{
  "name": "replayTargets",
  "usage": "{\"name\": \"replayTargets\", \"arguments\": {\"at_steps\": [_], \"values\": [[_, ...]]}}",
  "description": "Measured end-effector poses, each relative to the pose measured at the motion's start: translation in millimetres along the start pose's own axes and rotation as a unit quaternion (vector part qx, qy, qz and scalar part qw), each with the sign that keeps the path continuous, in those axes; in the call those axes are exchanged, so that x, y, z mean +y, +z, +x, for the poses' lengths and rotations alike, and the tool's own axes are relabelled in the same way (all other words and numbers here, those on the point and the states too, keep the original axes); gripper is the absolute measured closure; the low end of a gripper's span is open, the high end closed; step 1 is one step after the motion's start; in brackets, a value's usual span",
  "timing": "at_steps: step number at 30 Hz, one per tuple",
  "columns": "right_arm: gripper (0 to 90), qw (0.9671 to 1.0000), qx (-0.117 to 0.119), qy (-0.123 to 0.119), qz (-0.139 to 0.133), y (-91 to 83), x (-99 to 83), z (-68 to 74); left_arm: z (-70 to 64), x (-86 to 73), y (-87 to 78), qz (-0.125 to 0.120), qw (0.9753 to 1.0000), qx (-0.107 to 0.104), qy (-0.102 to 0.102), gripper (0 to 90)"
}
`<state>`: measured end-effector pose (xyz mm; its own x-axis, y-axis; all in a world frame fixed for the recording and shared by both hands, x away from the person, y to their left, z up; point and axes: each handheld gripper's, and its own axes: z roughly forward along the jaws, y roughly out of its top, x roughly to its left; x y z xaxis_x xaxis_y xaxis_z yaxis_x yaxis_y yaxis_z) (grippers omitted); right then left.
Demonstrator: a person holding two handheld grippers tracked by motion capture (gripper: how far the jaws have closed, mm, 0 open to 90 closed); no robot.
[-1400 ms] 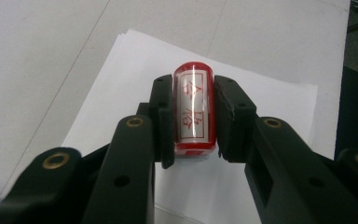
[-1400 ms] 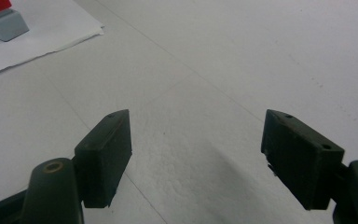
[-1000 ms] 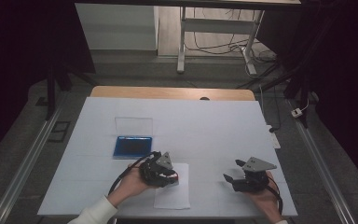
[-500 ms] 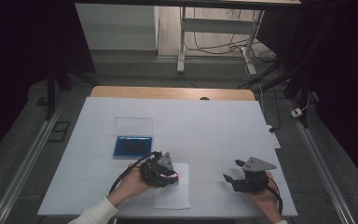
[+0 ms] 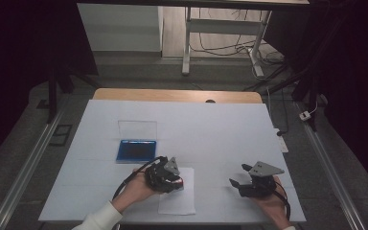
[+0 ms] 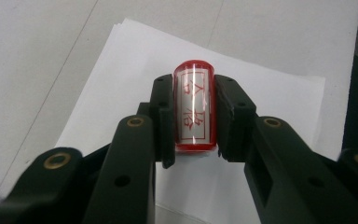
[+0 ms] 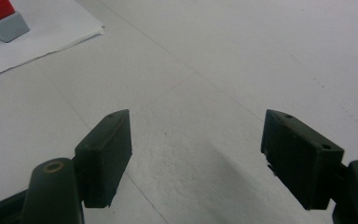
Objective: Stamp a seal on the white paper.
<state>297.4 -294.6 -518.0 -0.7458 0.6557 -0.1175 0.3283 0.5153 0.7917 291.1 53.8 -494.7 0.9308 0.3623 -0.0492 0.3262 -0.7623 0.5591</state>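
Red, clear-cased cylindrical stamp point(image 6: 194, 106) sits pinched between the left gripper's point(image 6: 193, 116) 2 jaws, above the white paper sheet point(image 5: 177, 197). The right gripper point(image 7: 196, 156) rests beside the sheet, jaws spread wide and empty. For a clean print, the stamp probably needs lowering flat and straight onto the sheet.

The table point(image 5: 211, 129) lies bare across its far half and along the right side, so a hand could pass there freely. On the left stands a blue ink pad point(image 5: 135, 149) with its clear lid point(image 5: 137, 130) raised behind it, just beyond the left gripper point(image 5: 168, 176). A flat sheet of paper point(image 5: 177, 201) lies near the front edge. Between that sheet and the right gripper point(image 5: 242, 178) the surface is open.
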Motion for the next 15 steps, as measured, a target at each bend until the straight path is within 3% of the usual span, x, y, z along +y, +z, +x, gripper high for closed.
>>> {"name": "replayTargets", "arguments": {"at_steps": [15], "values": [[24.0,1.0,0.0,-0.002,0.001,0.3,0.2,0.5,-0.2,-0.2,0.6,0.0,1.0,0.001,0.0,70.8]]}}
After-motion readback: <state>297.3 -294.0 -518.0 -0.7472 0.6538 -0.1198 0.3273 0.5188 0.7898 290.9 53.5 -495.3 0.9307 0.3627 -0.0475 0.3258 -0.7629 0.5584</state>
